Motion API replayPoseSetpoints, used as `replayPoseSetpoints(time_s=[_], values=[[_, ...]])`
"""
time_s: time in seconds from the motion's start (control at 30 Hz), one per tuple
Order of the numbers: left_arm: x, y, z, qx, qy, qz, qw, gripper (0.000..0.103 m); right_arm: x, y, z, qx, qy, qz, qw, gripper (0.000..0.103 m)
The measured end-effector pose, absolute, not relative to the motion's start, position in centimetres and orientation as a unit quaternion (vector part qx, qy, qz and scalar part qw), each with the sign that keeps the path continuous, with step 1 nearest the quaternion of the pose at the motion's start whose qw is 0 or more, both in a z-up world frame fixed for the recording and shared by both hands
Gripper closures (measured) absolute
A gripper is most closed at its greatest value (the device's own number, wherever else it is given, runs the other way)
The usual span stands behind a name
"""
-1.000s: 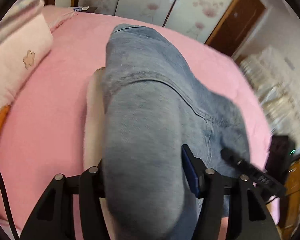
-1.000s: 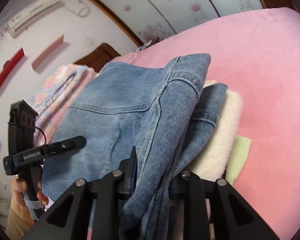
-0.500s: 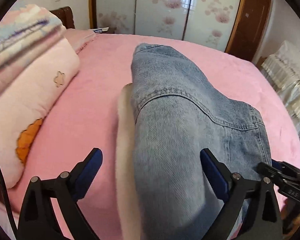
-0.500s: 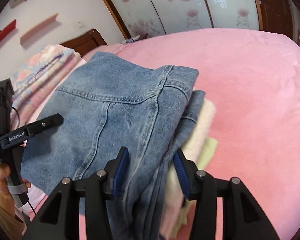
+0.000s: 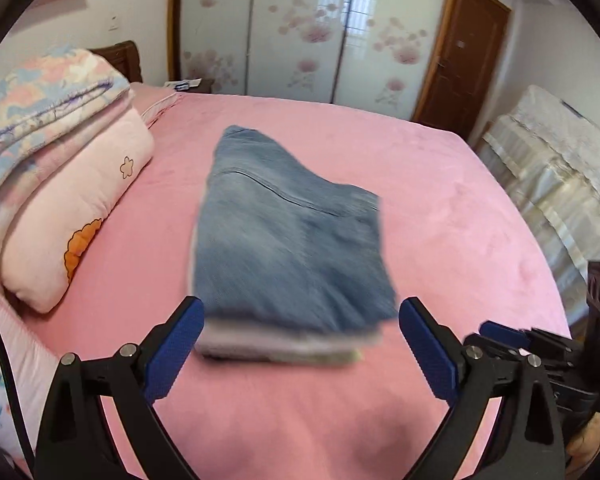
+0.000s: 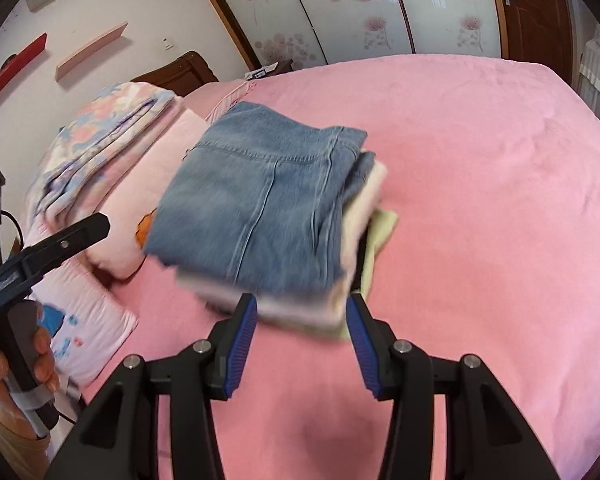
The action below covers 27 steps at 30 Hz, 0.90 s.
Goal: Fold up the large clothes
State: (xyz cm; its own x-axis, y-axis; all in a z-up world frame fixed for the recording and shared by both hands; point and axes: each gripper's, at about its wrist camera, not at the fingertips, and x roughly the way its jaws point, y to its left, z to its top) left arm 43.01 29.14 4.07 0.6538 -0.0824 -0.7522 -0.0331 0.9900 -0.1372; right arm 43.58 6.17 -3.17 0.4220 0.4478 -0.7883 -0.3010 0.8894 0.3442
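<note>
A second ago both claws pinched the folded denim garment (image 5: 288, 240); now left gripper (image 5: 300, 344) and right gripper (image 6: 302, 340) gape empty, the garment ahead, apparently atop paler folded clothes (image 6: 364, 208).

I am looking into a home bedroom. A wide bed (image 5: 440, 216) in a pink plush cover is filling the room, folded quilts (image 5: 52, 92) and a pink pillow (image 5: 80, 208) are lying at its wooden headboard (image 6: 180, 76), and a flower-printed sliding wardrobe (image 5: 300, 32) is standing beside a brown door (image 5: 460, 52).
</note>
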Motion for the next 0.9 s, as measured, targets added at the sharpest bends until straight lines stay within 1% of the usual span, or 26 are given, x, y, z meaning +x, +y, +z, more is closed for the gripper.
replayPoseSetpoints(time_s=[0.1,0.27,0.33,0.4,0.43,0.47,0.57,0.7,0.9], values=[[38.7,26.4,6.4,-0.058,0.414,-0.015,0.908,0.005,39.2,3.9,-0.6,0.070,0.484,0.213,0.846,0.056],[32.2,22.8,10.0,-0.061,0.418,-0.036,0.906,0.005,32.5,-0.4,3.8,0.102,0.479,0.208,0.847,0.056],[29.3,21.3,11.3,-0.054,0.416,-0.041,0.907,0.005,30.1,-1.5,5.2,0.098,0.471,0.205,0.852,0.056],[26.6,20.1,12.3,-0.049,0.409,-0.042,0.910,0.005,27.2,-2.8,6.7,0.088,0.460,0.198,0.861,0.052],[25.2,19.5,12.8,-0.049,0.406,-0.041,0.912,0.005,25.6,-3.4,7.4,0.081,0.456,0.192,0.866,0.047],[24.2,18.9,13.0,-0.049,0.403,-0.041,0.913,0.004,24.4,-3.8,7.9,0.075,0.451,0.189,0.869,0.045],[20.6,17.0,13.6,-0.045,0.392,-0.042,0.918,0.001,20.8,-5.1,8.7,0.060,0.441,0.184,0.876,0.044],[16.7,14.8,13.8,-0.044,0.367,-0.024,0.929,0.001,17.2,-6.8,8.5,0.059,0.438,0.186,0.877,0.044],[12.9,12.2,11.9,-0.075,0.359,-0.021,0.930,0.001,12.9,-9.2,7.6,0.057,0.425,0.172,0.887,0.044]])
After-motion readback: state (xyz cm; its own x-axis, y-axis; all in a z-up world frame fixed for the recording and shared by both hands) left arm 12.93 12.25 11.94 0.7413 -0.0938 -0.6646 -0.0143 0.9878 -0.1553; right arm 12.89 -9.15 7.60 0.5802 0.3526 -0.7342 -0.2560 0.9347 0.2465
